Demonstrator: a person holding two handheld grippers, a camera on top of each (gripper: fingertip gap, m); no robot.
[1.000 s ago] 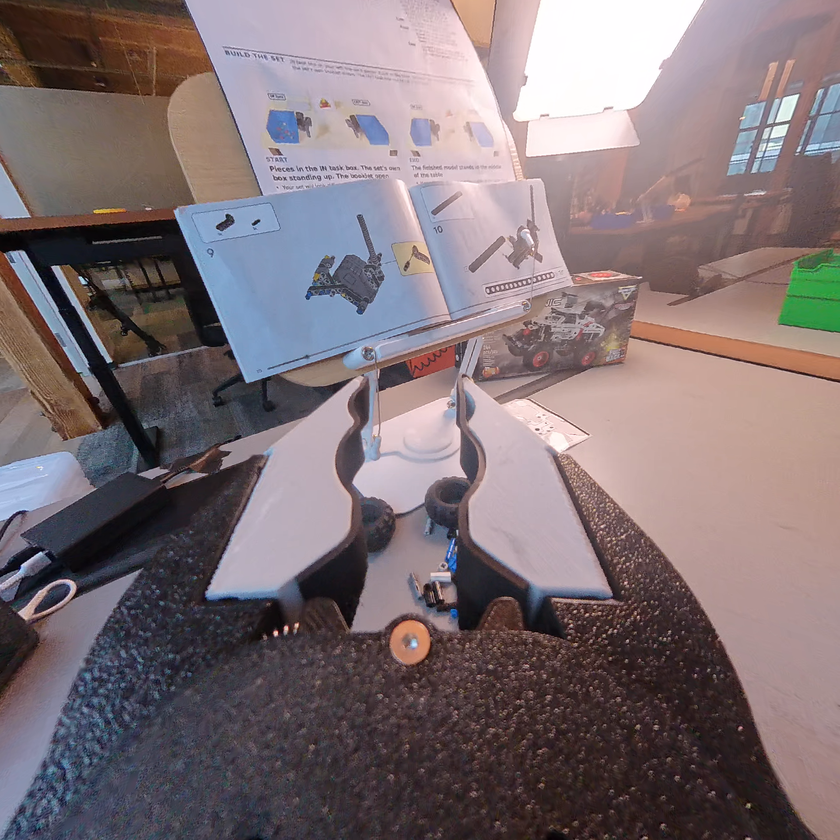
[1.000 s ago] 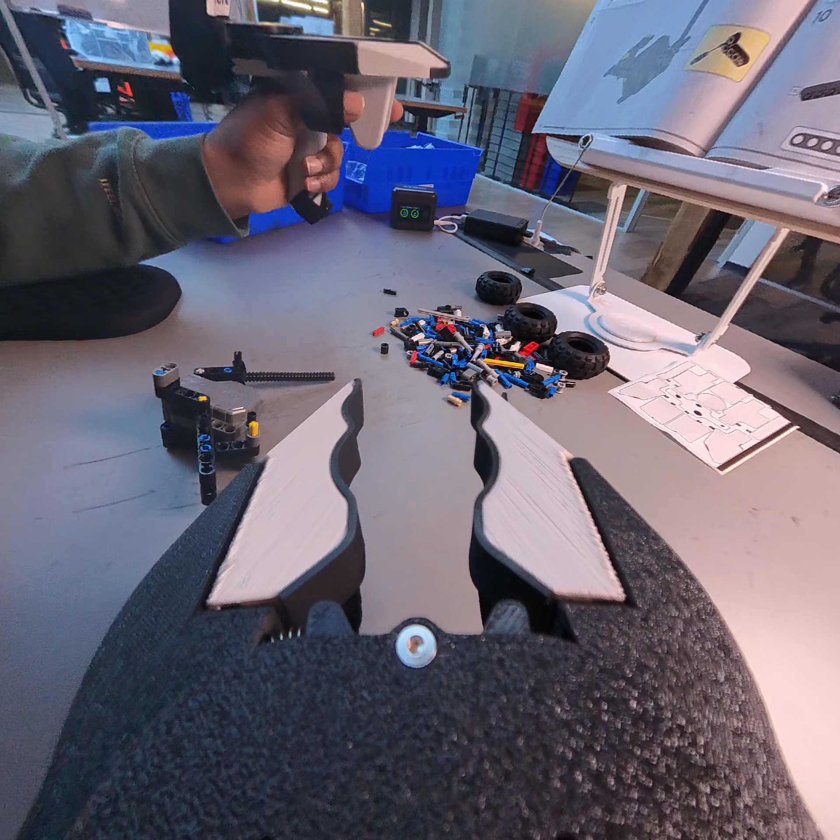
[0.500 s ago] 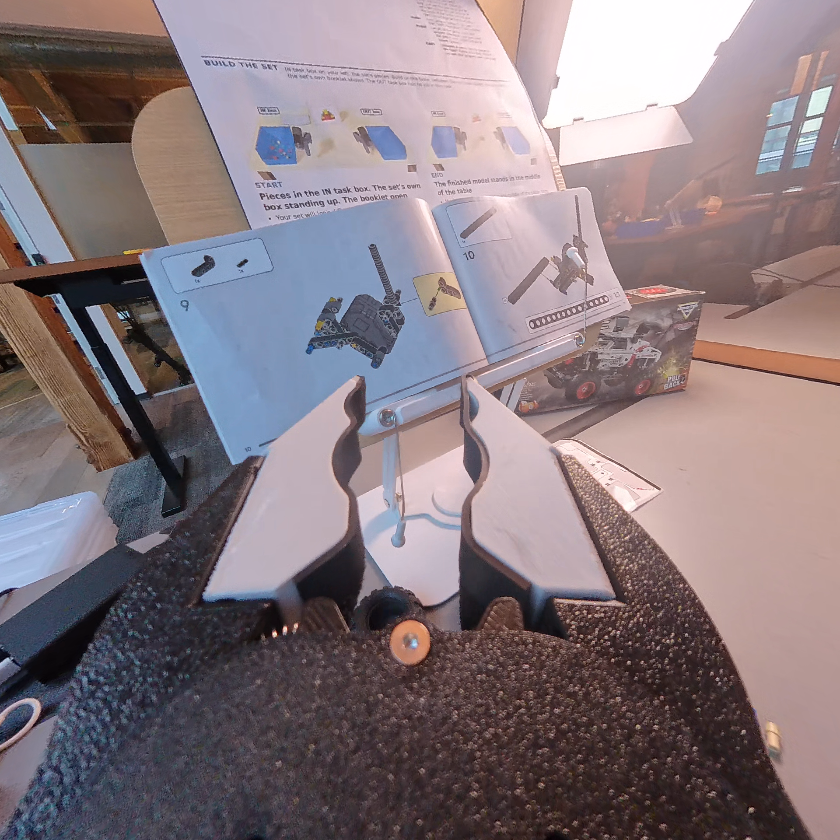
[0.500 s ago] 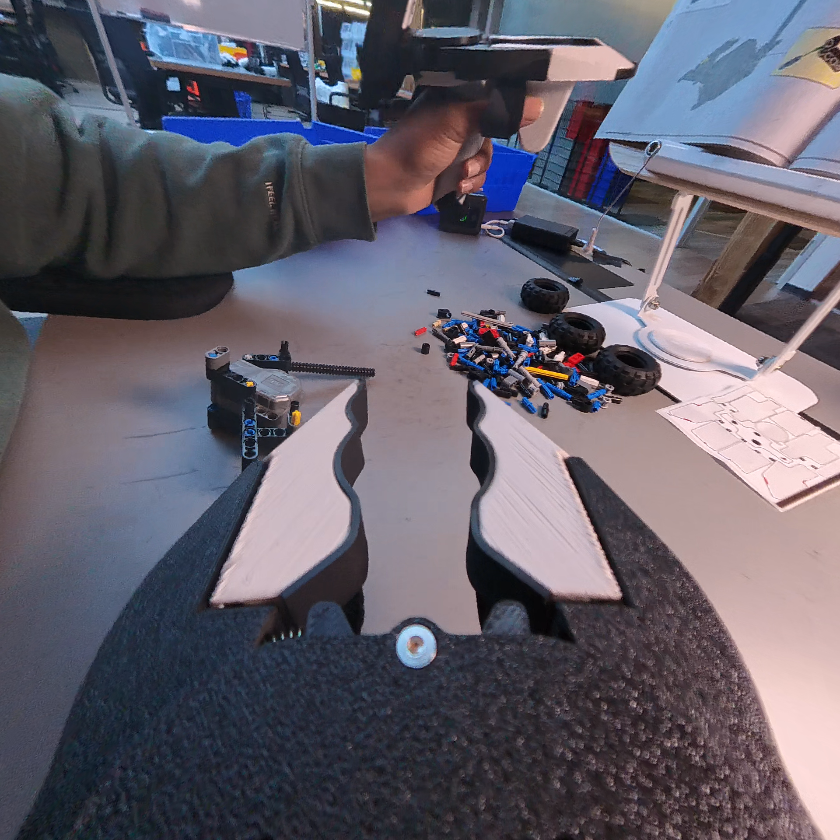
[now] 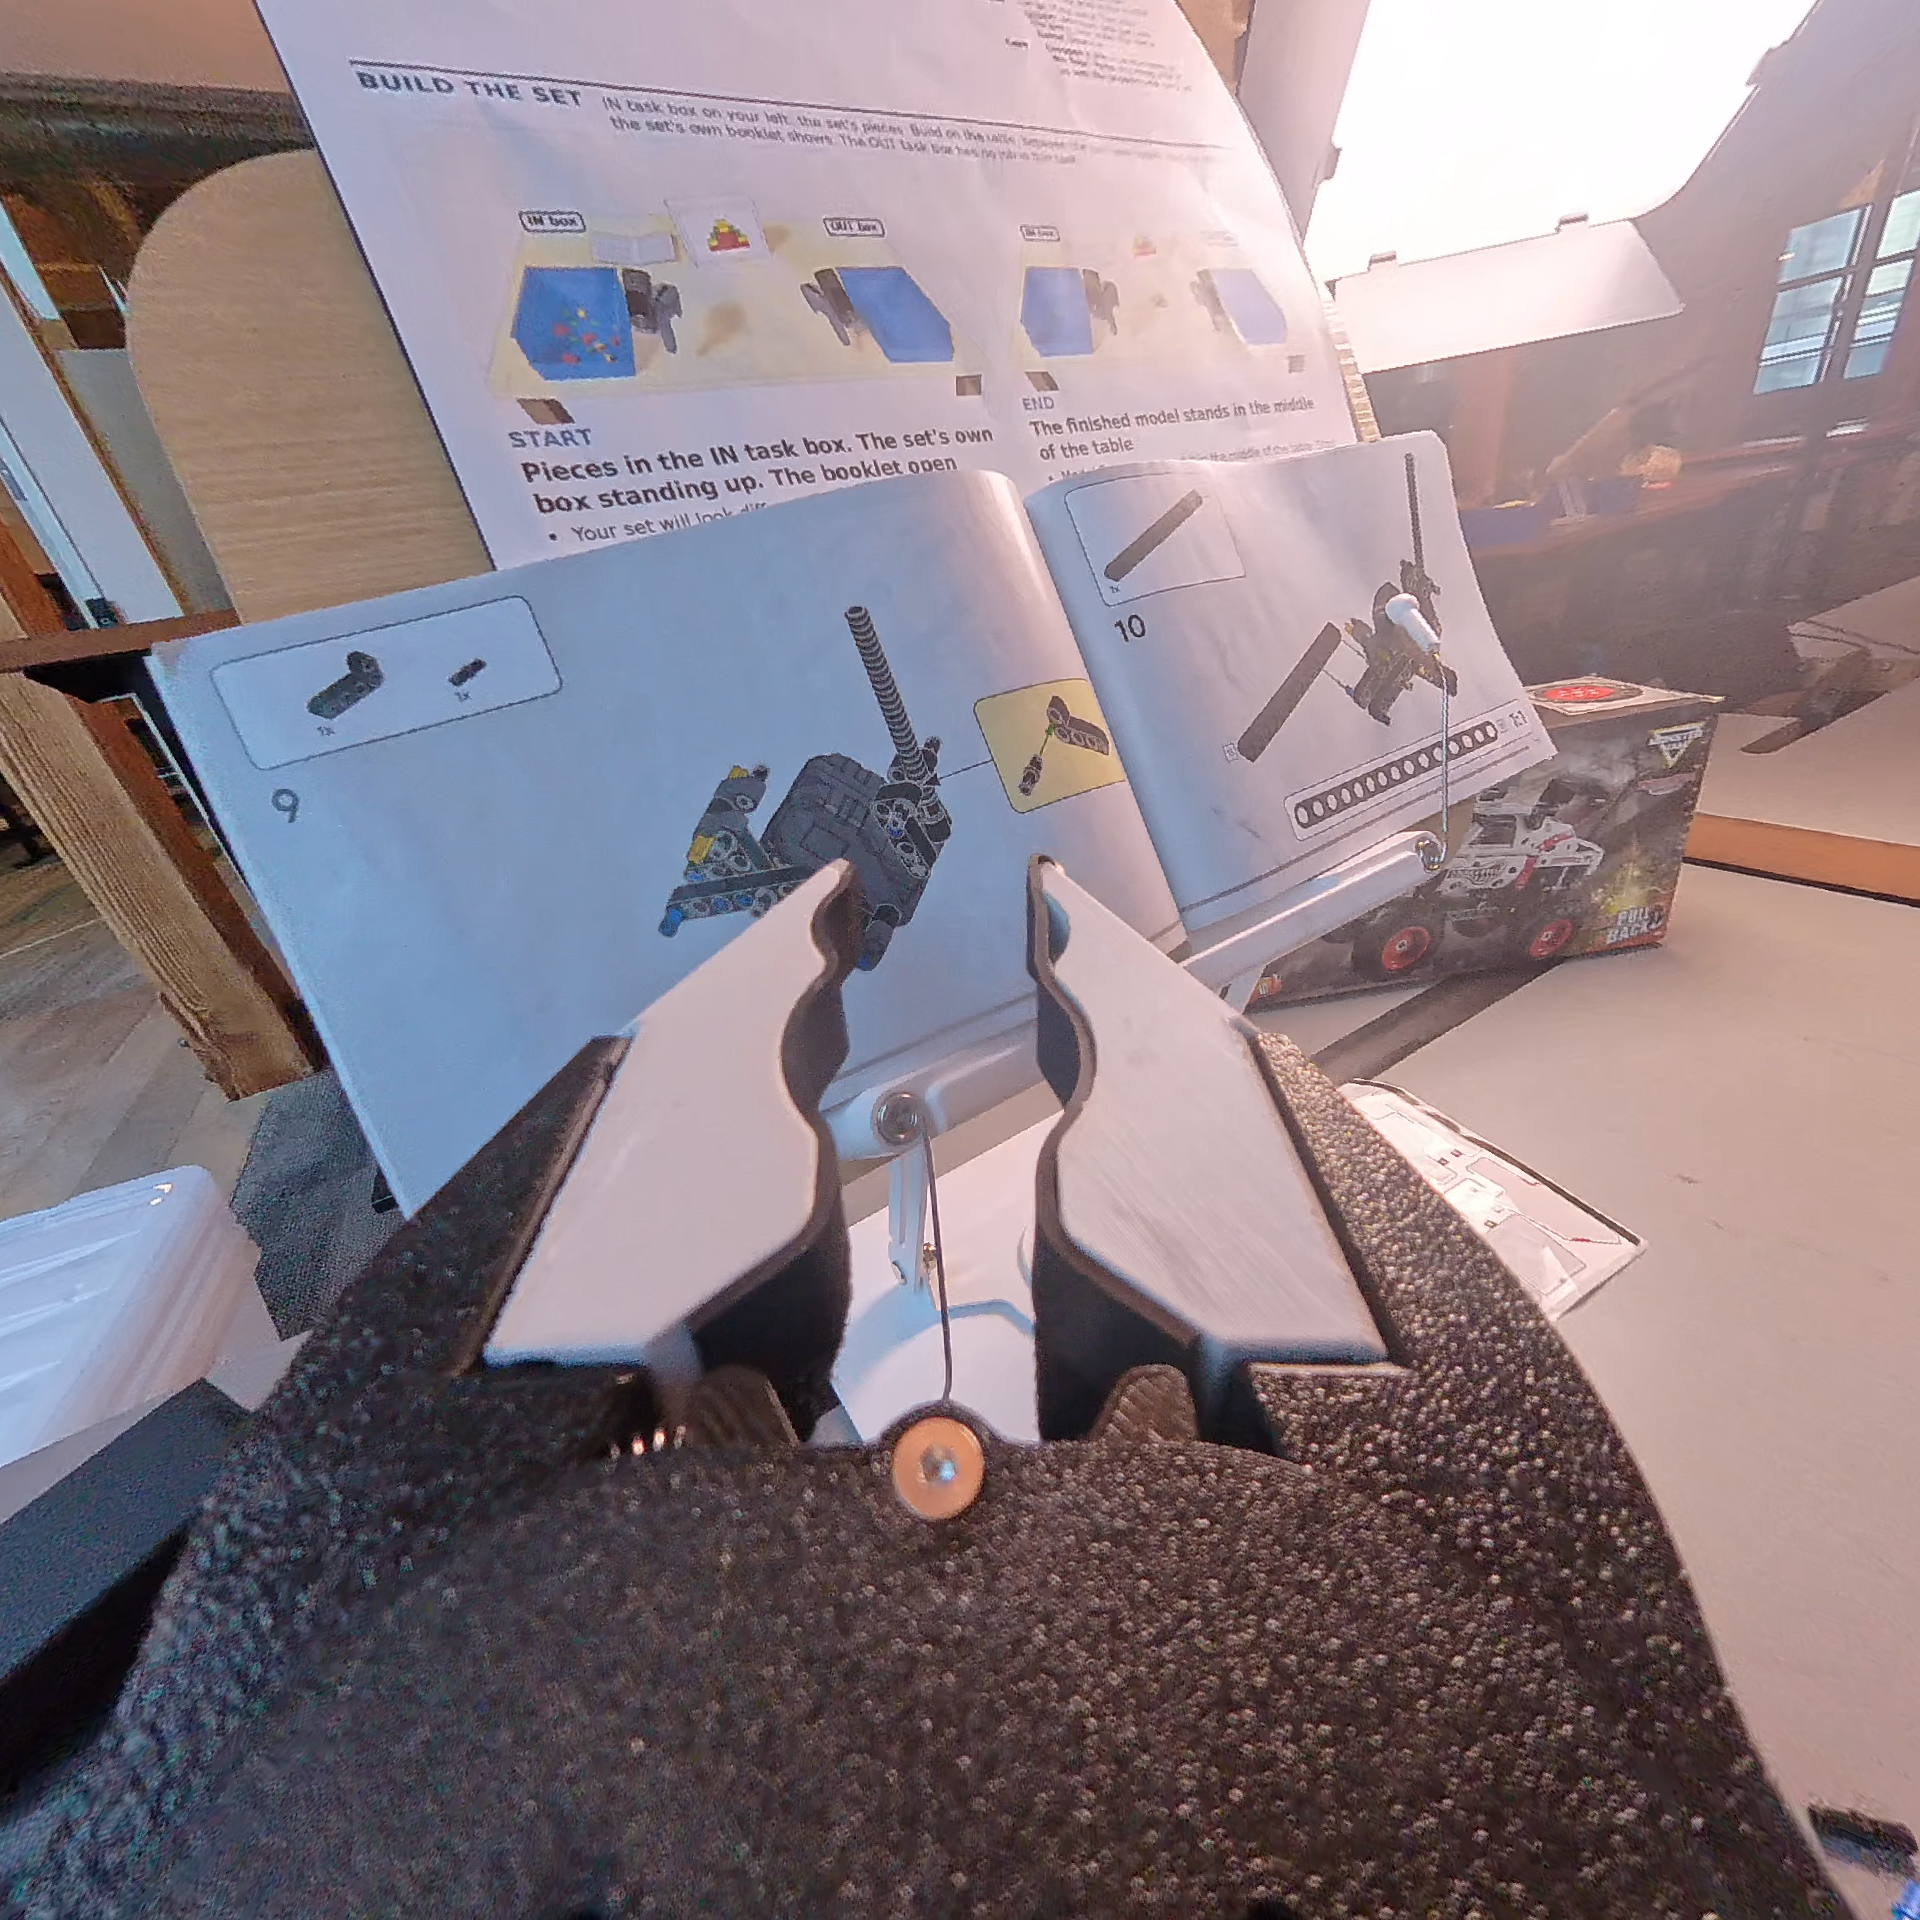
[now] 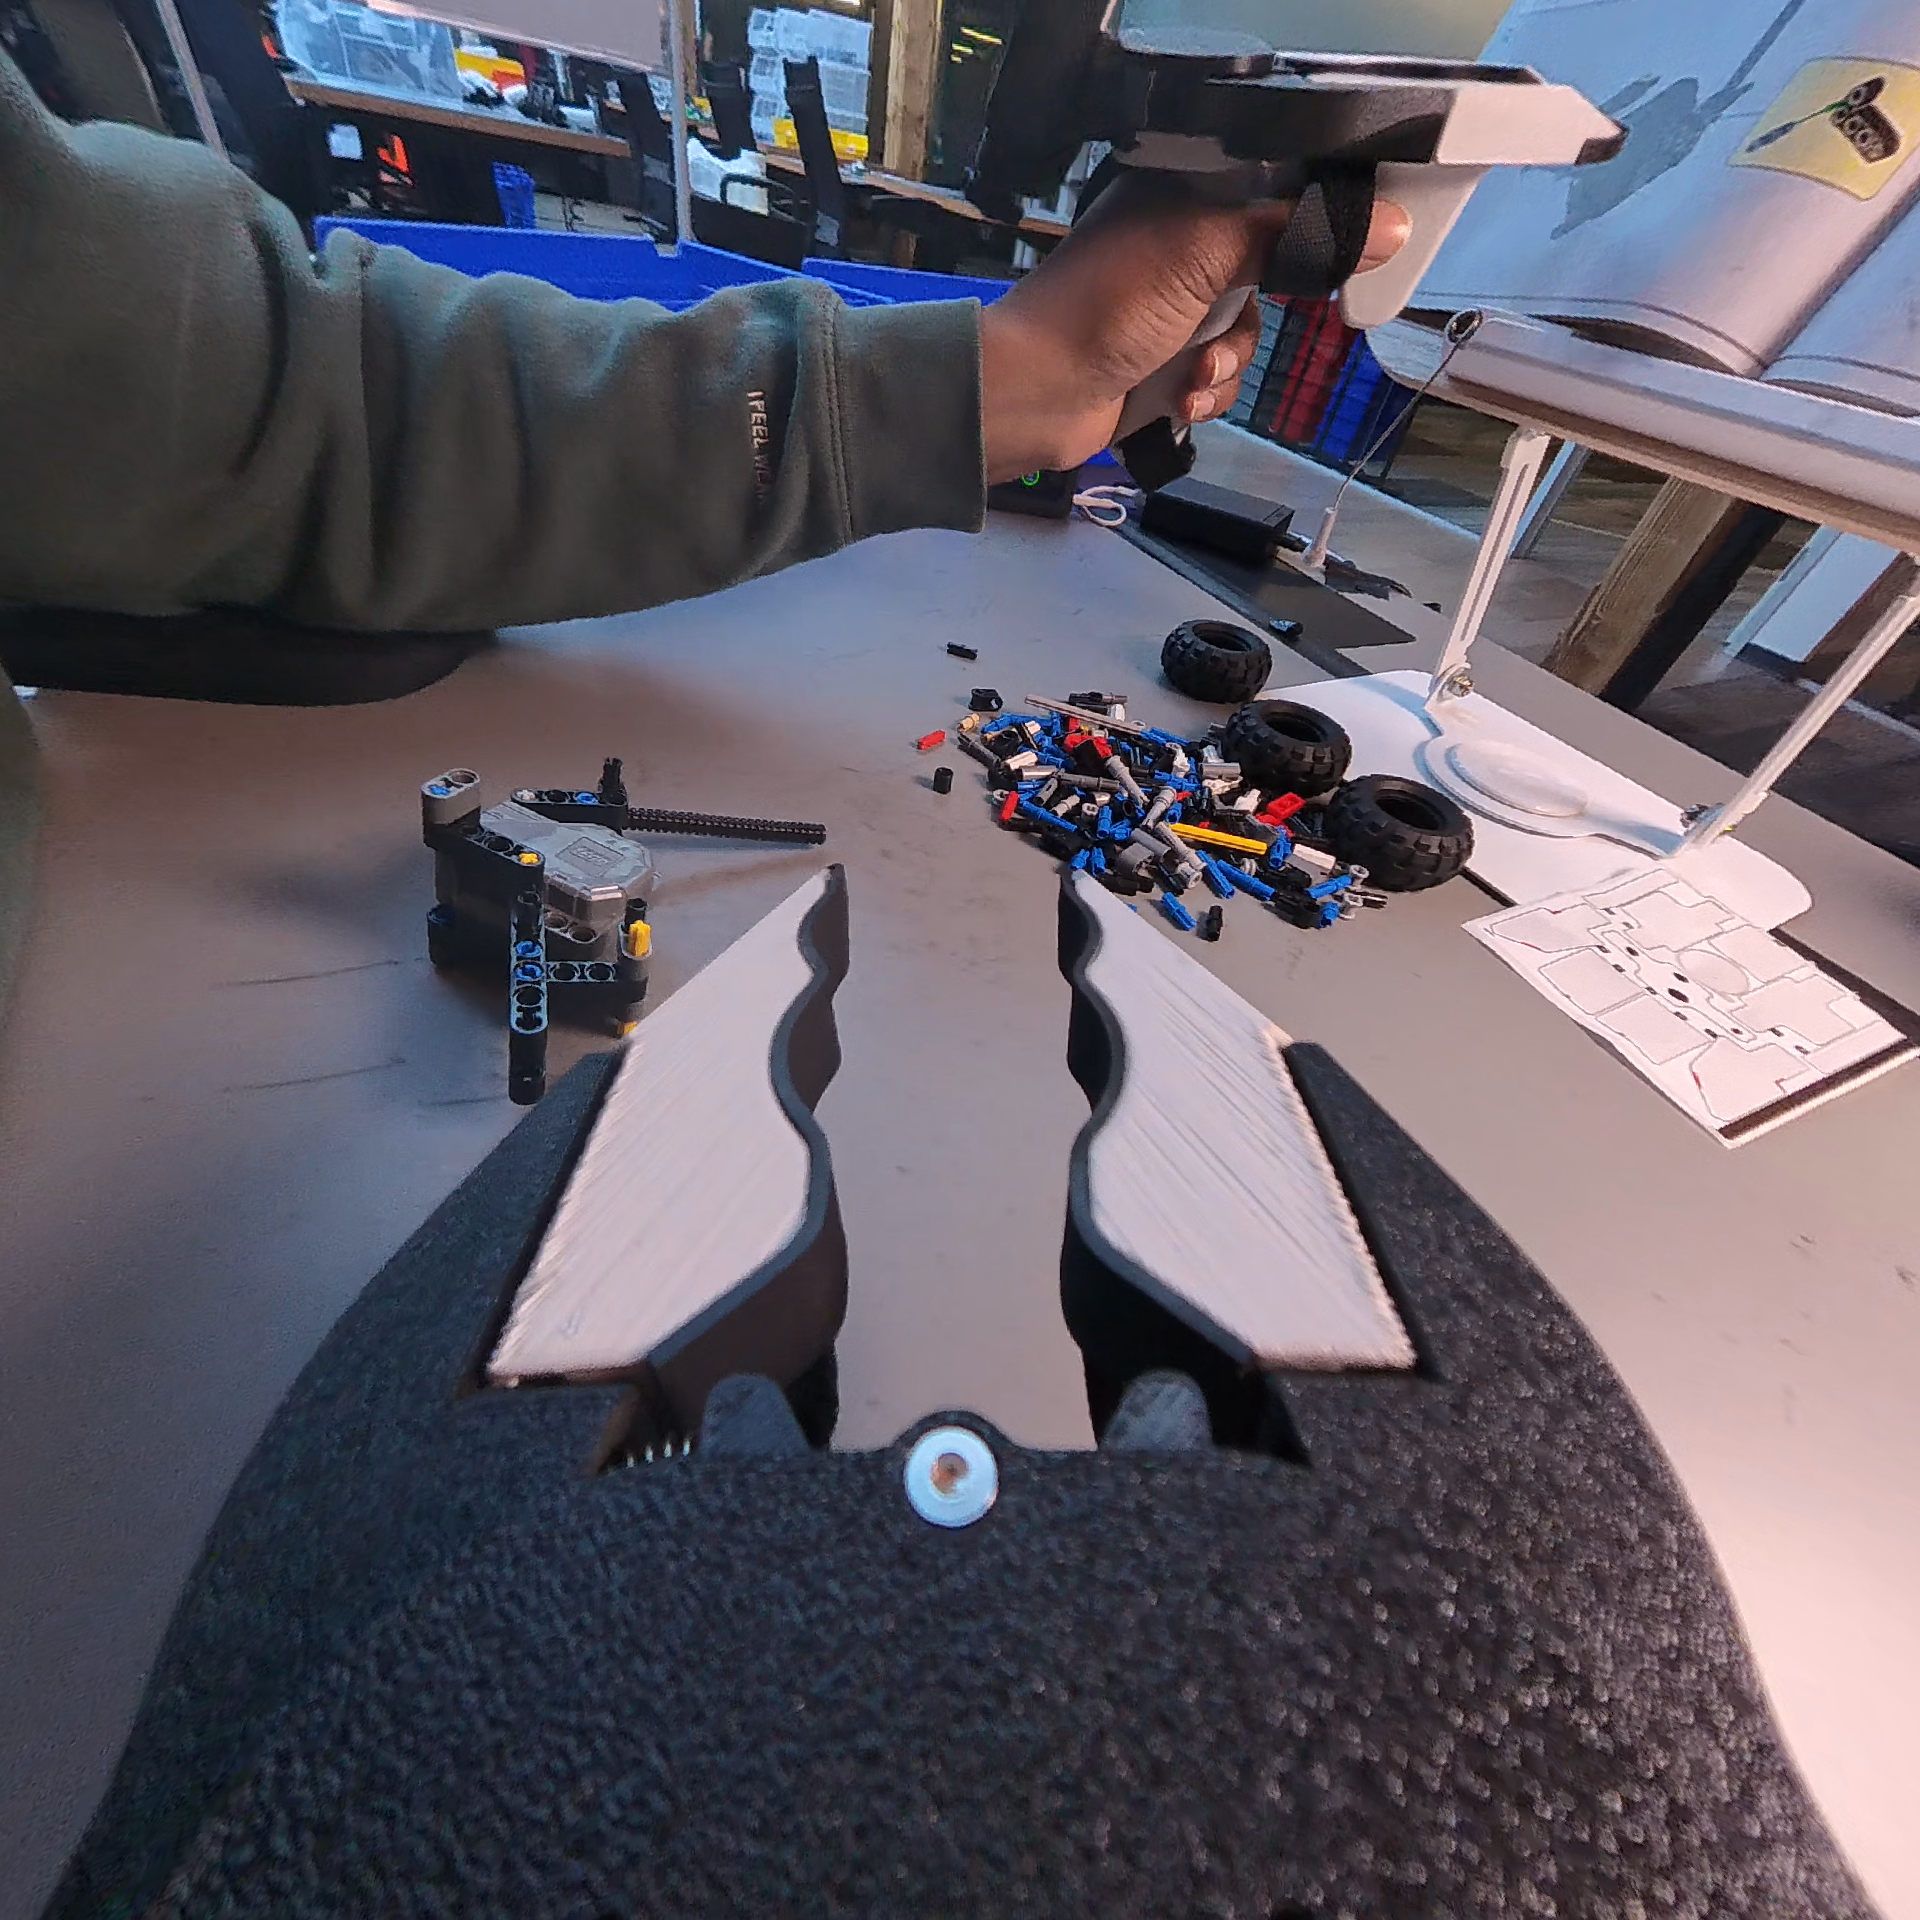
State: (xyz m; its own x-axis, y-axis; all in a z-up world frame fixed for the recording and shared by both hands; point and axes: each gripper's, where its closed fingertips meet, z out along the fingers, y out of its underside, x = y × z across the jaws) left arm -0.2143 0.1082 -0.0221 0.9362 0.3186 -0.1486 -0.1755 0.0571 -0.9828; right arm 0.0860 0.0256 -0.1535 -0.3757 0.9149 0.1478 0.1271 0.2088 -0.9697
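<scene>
- Left wrist view: the left gripper [image 5: 940,883] is spread and empty, held up in front of the open booklet [image 5: 582,831]. Its tips frame the lower centre of the left-hand page without touching it.
- Change: a second ago tyres and small parts showed between these fingers. Now only the white stand [image 5: 1320,894] and the page fill that gap, so the gripper has lifted away from the parts and closed in on the booklet.
- Right wrist view: the right gripper [image 6: 951,883] is spread, holds nothing and hangs over bare table [image 6: 1558,1299], much as before. The hand [image 6: 1122,343] carrying the other tool has crossed from upper left to upper right of the frame.
- Nearest items: the part-built model [image 6: 540,894] lies just left of the right gripper's tips. The pile of loose pieces [image 6: 1132,800] and three tyres [image 6: 1397,831] lie ahead to the right.
- Only the left view shows the printed sheet [image 5: 779,260] behind the booklet and the toy box [image 5: 1558,831] at right.
- Only the right view shows the model, the pile, the tyres, a green sleeve [image 6: 520,416] and blue bins [image 6: 582,260].
- Both views show the sticker sheet [image 6: 1694,997] beside the stand base.
</scene>
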